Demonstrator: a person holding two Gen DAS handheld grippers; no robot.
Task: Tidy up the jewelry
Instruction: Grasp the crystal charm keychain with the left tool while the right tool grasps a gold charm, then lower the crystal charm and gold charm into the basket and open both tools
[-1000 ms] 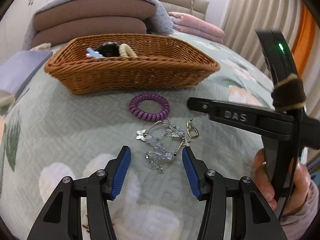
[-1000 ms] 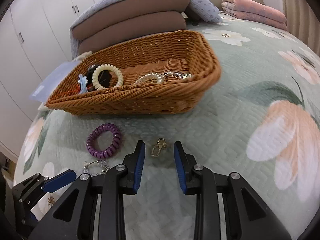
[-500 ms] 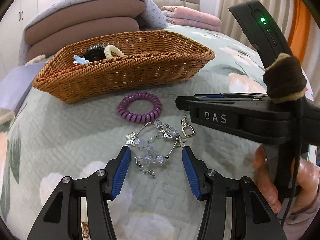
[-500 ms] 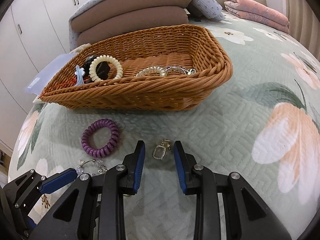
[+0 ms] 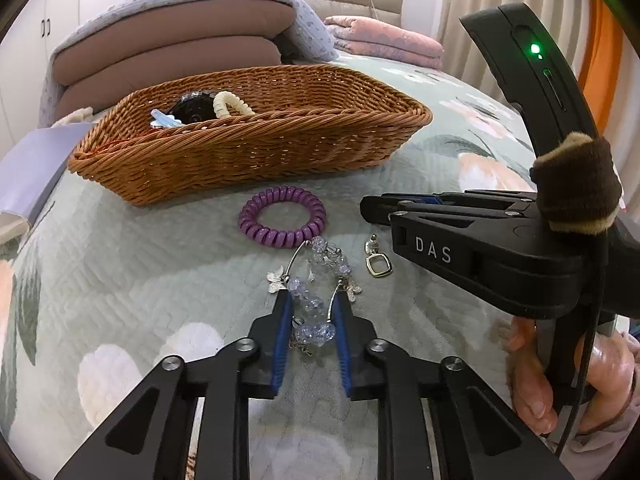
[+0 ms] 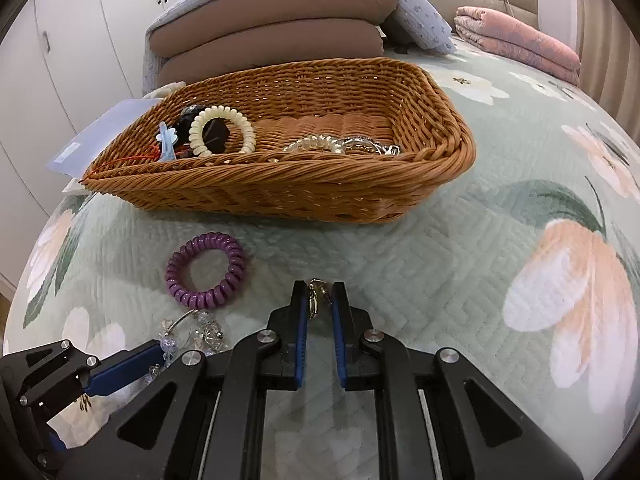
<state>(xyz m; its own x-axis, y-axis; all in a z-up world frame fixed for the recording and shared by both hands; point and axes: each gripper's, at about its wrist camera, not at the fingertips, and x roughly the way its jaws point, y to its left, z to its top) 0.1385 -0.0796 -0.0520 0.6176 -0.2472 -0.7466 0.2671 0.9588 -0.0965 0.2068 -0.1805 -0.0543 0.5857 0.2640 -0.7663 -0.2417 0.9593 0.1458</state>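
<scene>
A crystal bead bracelet (image 5: 310, 280) with silver butterfly charms lies on the floral quilt. My left gripper (image 5: 312, 302) has its jaws closing, and the blue pads press on the bracelet's near end. Just right of it lies a small gold earring (image 5: 378, 266). In the right wrist view the earring (image 6: 313, 300) stands pinched at the tips of my right gripper (image 6: 319, 290), whose jaws are closing and nearly together. A purple coil hair tie (image 5: 276, 236) lies loose between the bracelet and a wicker basket (image 5: 260, 160). A hand holds the right gripper (image 5: 376, 210).
The basket (image 6: 280, 196) holds a cream coil tie (image 6: 222, 114), a blue clip, a dark item and a clear bracelet (image 6: 316, 144). Stacked brown cushions (image 6: 272, 28) and a pink blanket (image 6: 520, 48) lie behind it. A pale sheet (image 5: 28, 168) sits left of the basket.
Both pairs of jaws have narrowed. The left pads, wide apart before, now squeeze the bead bracelet. The right pads have closed in on the earring, which now stands on edge.
</scene>
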